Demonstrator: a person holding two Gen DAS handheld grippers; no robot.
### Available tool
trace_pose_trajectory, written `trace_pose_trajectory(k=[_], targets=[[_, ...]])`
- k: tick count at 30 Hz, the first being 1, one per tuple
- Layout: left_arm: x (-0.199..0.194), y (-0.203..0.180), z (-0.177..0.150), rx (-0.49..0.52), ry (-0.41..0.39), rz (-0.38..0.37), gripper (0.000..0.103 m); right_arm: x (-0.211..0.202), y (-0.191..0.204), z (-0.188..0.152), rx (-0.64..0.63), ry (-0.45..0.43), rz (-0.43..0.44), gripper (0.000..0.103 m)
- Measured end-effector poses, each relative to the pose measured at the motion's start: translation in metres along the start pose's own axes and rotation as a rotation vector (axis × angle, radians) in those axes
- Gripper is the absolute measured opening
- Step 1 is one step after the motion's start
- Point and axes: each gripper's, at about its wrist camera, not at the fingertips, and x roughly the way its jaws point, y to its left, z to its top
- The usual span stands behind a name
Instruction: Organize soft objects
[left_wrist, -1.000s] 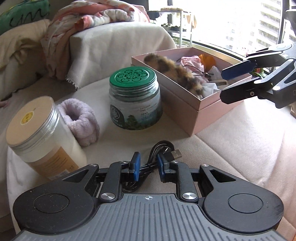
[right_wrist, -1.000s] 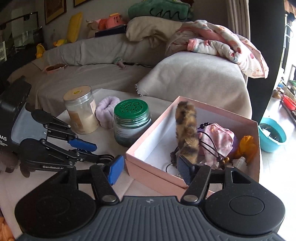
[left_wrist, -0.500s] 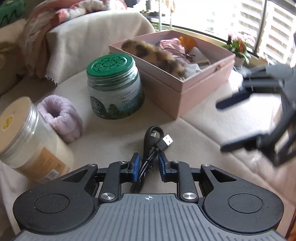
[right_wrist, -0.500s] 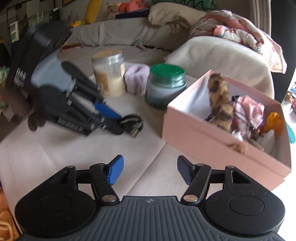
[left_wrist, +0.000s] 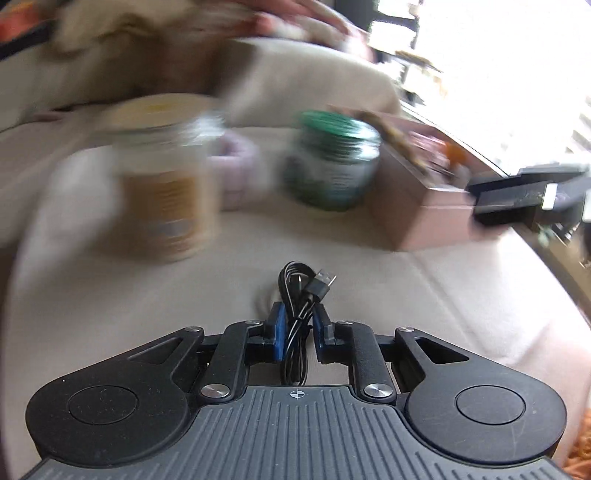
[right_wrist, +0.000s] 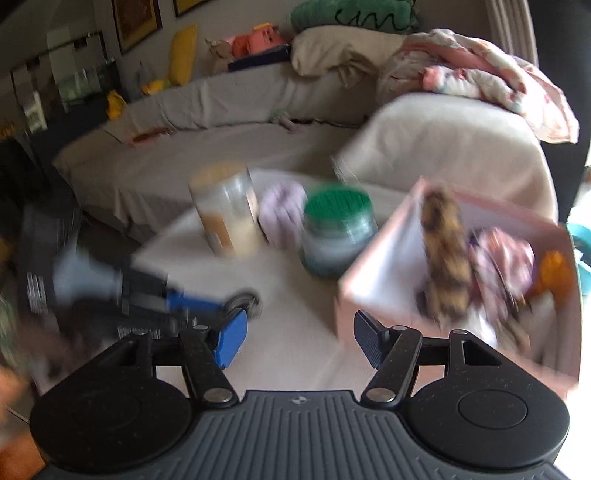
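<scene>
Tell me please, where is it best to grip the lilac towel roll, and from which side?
Probably across the lilac towel roll on its soft rounded top, coming from above. The tall jar and the green-lidded jar flank it closely, so its sides look hard to reach.

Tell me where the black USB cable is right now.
In the left wrist view the cable sits low at centre, between the left gripper's closing jaws, above the cloth, with the jars behind it.

Black left gripper (left_wrist: 298, 334), blue pads, ribbed grey housing, silver screws
</scene>
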Motion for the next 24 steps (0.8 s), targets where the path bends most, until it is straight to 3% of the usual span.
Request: trace_pose_trajectory(k=[4,8,9,15,20,24], targets=[[-0.012,0.035,-0.009,-0.114,-0.057,0.081,0.019,0.026,0.02,0.059,-0.133,0.011,-0.023,0.064],[-0.017,0.05,-0.018,-0.159,-0.107,0.066,0.018,0.074,0.053,0.091,-0.333,0.094,-0.086,0.047],[-0.017,0.05,-0.022,-0.157,-0.127,0.063,0.018,0.084,0.062,0.093,-0.393,0.11,-0.095,0.046],[-0.021,0.066,-0.031,-0.235,-0.168,0.001,0.018,0.126,0.096,0.08,-0.692,0.159,-0.101,0.038],[-0.021,0.072,-0.034,-0.276,-0.178,-0.029,0.018,0.159,0.108,0.055,-0.911,0.203,-0.201,0.038],[-0.02,0.073,-0.034,-0.286,-0.18,-0.035,0.018,0.178,0.111,0.038,-1.039,0.179,-0.284,0.037]])
